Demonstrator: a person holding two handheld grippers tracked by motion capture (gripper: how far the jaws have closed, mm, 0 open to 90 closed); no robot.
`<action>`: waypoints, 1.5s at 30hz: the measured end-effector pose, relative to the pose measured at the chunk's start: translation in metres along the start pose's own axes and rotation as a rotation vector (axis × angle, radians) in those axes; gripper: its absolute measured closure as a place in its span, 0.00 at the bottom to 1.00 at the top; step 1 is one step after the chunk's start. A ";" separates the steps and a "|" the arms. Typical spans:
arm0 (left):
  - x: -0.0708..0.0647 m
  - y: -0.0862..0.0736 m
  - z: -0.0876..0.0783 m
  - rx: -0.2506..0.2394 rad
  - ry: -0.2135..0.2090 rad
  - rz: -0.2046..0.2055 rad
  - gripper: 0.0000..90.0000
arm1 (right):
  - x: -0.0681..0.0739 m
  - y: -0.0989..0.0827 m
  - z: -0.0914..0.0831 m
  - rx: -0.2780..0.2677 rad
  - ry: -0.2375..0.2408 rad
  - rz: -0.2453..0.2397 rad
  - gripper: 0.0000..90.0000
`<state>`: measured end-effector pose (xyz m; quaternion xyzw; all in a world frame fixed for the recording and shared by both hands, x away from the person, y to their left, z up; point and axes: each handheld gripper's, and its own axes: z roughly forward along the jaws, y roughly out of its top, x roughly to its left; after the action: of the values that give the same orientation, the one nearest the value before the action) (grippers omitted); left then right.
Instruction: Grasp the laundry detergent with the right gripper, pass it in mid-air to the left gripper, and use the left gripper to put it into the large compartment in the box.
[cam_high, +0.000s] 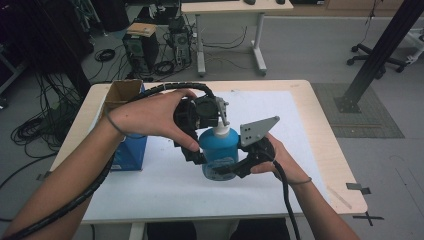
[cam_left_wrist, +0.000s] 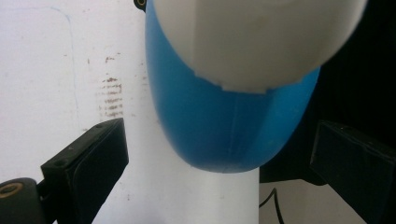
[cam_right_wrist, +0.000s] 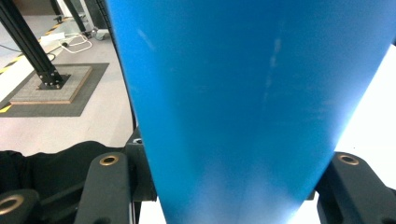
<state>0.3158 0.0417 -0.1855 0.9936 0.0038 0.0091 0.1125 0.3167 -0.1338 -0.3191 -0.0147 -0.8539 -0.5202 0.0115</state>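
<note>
A blue bottle (cam_high: 220, 150) with a white pump top (cam_high: 220, 131) is being held above the white mat (cam_high: 300, 125), near the table's middle. It is being pinched at its body by the right gripper (cam_high: 235, 167). The left gripper (cam_high: 212, 117) is being kept spread over the pump top, its pads clear of the bottle. A cardboard box (cam_high: 120, 95) is standing at the far left.

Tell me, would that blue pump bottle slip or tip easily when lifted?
The blue bottle looks smooth and glossy, so probably slippery. The right gripper clamps its body, which suggests stiff plastic. Its white pump top makes it tall, so it may tip if pushed high.
</note>
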 end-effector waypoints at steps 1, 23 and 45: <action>0.000 0.000 0.000 0.000 0.000 0.000 0.05 | 0.000 0.000 0.000 0.000 0.000 0.000 0.48; -0.001 0.015 0.007 0.007 -0.007 0.022 0.05 | 0.000 0.000 0.010 0.027 0.022 -0.010 0.48; -0.003 0.024 0.012 0.012 -0.013 0.040 0.05 | -0.001 -0.003 0.017 0.045 0.022 -0.013 0.48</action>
<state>0.3131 0.0158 -0.1922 0.9942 -0.0166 0.0050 0.1064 0.3179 -0.1200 -0.3293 -0.0033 -0.8652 -0.5011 0.0180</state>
